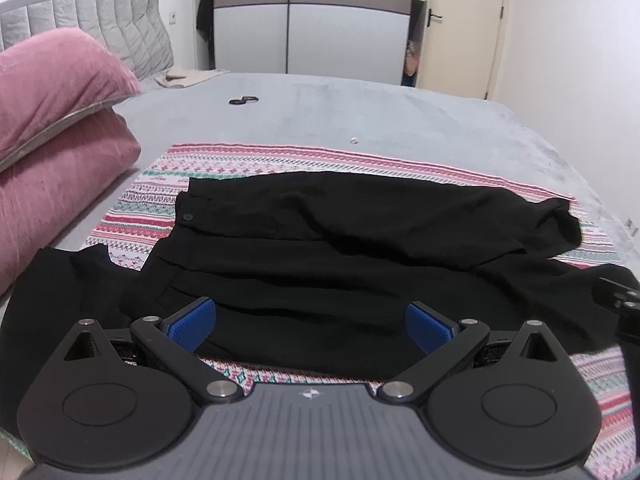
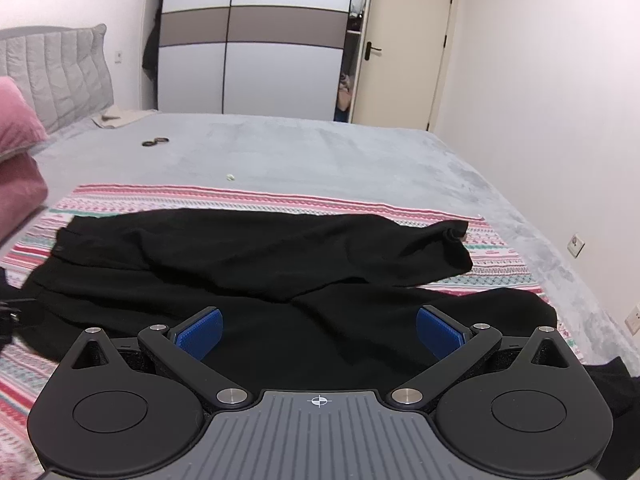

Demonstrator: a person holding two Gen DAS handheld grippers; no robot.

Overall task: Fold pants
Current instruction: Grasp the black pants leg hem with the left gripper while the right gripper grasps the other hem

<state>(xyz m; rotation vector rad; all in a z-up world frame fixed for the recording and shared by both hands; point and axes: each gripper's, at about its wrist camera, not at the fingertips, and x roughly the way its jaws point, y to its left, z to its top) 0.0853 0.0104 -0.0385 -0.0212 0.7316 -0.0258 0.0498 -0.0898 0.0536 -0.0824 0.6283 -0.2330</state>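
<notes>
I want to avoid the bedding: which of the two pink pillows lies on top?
The upper pink pillow, the one with the grey edge trim, rests on the lower pink pillow, at the left beside the headboard.

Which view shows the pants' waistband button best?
Left wrist: the button stands out on the waistband of the pants, against the striped cloth. In the right wrist view it sits at the far left, dark and barely distinguishable.

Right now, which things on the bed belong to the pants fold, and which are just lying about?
Job:
black pants
striped cloth beneath them
left gripper, open
right gripper, open

Lying about:
pink pillows
small dark looped item
pale speck
beige cloth near the headboard
</notes>
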